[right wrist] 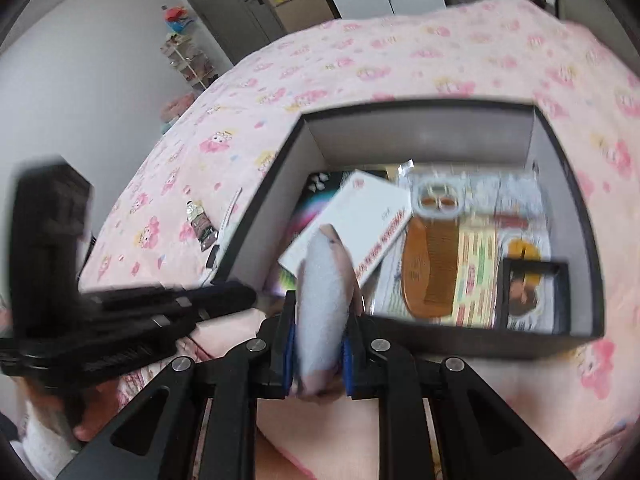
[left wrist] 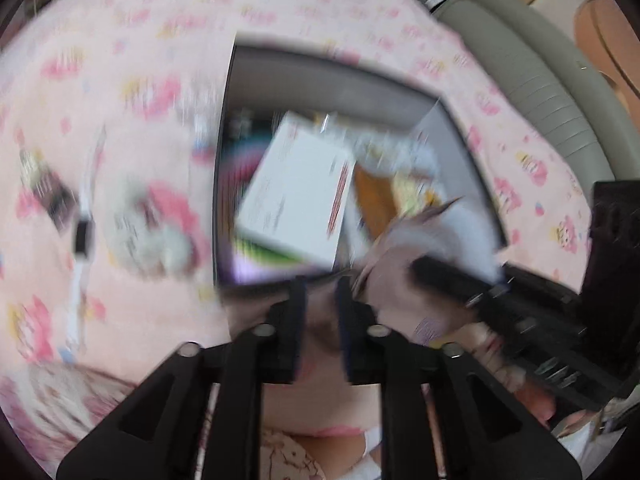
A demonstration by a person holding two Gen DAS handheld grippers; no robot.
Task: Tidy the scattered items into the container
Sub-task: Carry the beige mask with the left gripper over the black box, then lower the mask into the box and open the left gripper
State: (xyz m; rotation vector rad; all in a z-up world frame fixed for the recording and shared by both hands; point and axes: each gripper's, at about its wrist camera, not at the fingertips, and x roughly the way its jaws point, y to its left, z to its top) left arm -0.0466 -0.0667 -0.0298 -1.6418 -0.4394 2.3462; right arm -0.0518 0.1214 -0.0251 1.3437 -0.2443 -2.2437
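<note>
One pale, fuzzy grey-and-pink pouch point(right wrist: 324, 304) is sitting clamped in the right gripper point(right wrist: 320, 320), hanging at the near rim of the black box point(right wrist: 576, 216). The left gripper point(left wrist: 322, 296) is hovering narrowly parted, gripping nothing.

pink patterned bedsheet point(right wrist: 360, 64), dark open box point(right wrist: 580, 264), small packets point(right wrist: 198, 220) beside it

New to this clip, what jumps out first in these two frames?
The big open black box on the pink cartoon-print bedspread, already filled with a white carton, a wooden comb and other bits. Next, the right gripper, at the box's near edge, shut on a soft pale pouch. In the blurred left wrist view a few small items, such as a dark packet, lie on the bedspread left of the box.
</note>
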